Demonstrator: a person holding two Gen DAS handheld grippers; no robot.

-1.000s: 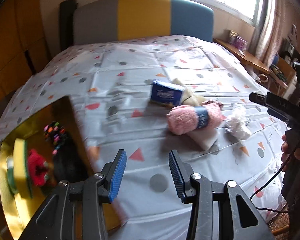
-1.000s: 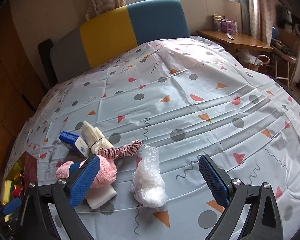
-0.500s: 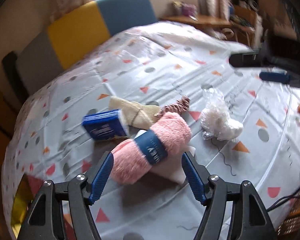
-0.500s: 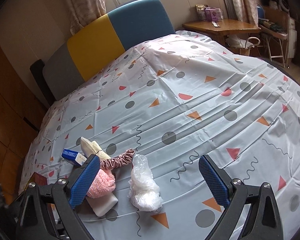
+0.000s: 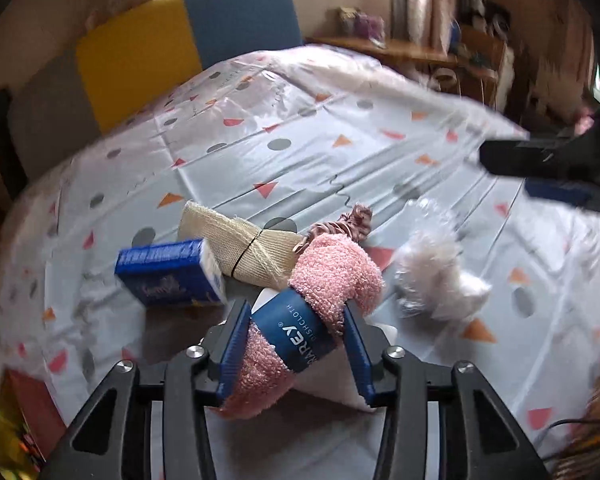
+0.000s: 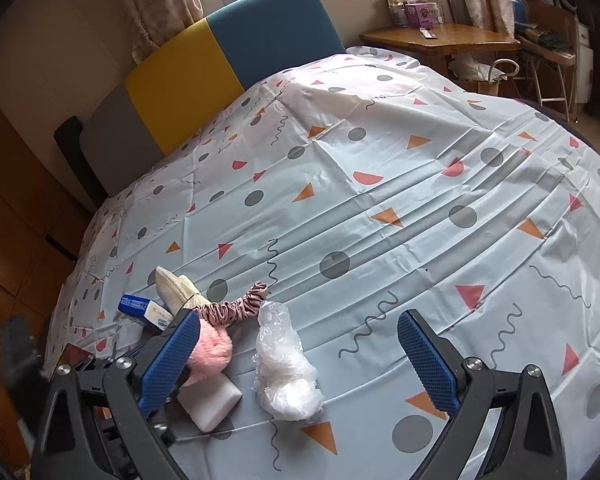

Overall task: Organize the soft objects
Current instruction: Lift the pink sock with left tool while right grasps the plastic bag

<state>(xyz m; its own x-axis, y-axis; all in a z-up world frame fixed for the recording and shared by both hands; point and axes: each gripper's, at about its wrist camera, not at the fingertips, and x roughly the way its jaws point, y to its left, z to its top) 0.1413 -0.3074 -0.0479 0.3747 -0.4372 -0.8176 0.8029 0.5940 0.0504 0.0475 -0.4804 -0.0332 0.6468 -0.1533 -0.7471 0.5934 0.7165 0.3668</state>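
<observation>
Left gripper (image 5: 296,344) clamps its blue pads on the fluffy pink rolled dishcloth (image 5: 320,312) with a blue paper band, lying on a white sponge block (image 6: 214,404); right gripper (image 6: 300,360) hangs wide open above the patterned tablecloth (image 6: 380,220).

A patterned tablecloth (image 6: 380,208) covered the table, with a tricolour chair (image 6: 228,60) behind and a wooden desk (image 6: 440,40) beyond.

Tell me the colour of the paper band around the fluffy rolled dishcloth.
Dark blue with white lettering, wrapped around the pink fluffy rolled dishcloth; clearest in the left wrist view.
</observation>
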